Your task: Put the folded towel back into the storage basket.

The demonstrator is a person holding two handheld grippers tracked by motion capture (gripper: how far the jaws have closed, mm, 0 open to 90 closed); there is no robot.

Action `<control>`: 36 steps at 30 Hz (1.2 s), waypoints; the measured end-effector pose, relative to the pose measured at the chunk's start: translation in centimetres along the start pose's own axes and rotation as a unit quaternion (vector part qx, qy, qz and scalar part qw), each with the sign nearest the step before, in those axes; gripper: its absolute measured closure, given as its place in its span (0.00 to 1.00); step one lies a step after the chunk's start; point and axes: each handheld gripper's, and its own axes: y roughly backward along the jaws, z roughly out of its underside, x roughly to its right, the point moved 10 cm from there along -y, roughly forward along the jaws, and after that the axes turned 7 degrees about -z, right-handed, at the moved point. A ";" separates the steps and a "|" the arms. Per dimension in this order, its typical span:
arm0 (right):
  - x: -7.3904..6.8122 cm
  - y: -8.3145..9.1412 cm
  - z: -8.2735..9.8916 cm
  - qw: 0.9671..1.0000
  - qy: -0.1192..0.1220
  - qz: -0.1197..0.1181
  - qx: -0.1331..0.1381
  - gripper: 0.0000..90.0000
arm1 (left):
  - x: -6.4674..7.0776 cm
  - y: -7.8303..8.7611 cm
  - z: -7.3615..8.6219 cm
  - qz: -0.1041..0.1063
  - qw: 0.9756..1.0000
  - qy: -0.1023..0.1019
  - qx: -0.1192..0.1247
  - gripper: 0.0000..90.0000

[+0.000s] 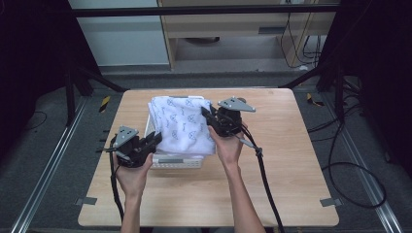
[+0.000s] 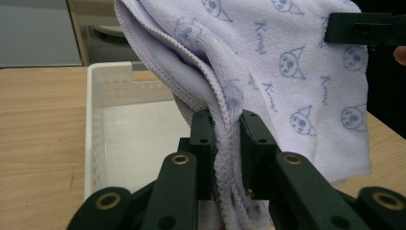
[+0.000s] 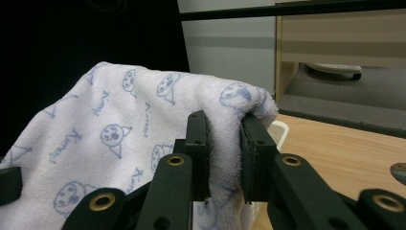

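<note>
A: High view first, left to right. My left gripper (image 1: 154, 141) is clamped on the near-left edge of the towel (image 1: 182, 127), at about 8 o'clock from the towel's middle. My right gripper (image 1: 208, 116) pinches the other edge at about 2 o'clock. The towel hangs between them over the white basket (image 1: 177, 163).

B: So which step is this?

A: I'd say I'm carrying the towel held at two points, either lifting it out of the basket or lowering it in; I cannot tell which. The next move calls for both hands moving together so the cloth stays taut and clears the rim.

B: Anything hard to see?

A: In the left gripper view the jaws squeeze a bunched hem (image 2: 225, 143), and the basket (image 2: 103, 81) floor looks bare where visible, but the towel hides the far part. In the right gripper view the towel (image 3: 119, 134) covers nearly all of the basket.
</note>
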 end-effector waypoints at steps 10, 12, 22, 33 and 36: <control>-0.5 -1.7 -0.6 1.000 0.001 -0.009 -0.002 0.85 | -1.5 0.2 -0.5 -0.012 1.000 0.006 0.006 0.85; -0.6 -2.3 -0.4 1.000 -0.001 -0.012 -0.006 0.85 | -1.8 0.1 -0.5 -0.014 1.000 0.007 0.005 0.85; -0.4 -4.1 0.3 1.000 -0.006 -0.015 -0.013 0.85 | -3.1 -0.9 0.0 -0.024 1.000 0.010 -0.005 0.85; -0.2 -5.7 1.1 1.000 -0.005 -0.016 -0.026 0.85 | -4.1 -1.9 0.8 -0.029 0.999 0.016 -0.015 0.85; -0.1 -6.2 1.6 0.999 -0.004 -0.015 -0.032 0.85 | -4.3 -2.4 1.3 -0.031 0.999 0.016 -0.020 0.85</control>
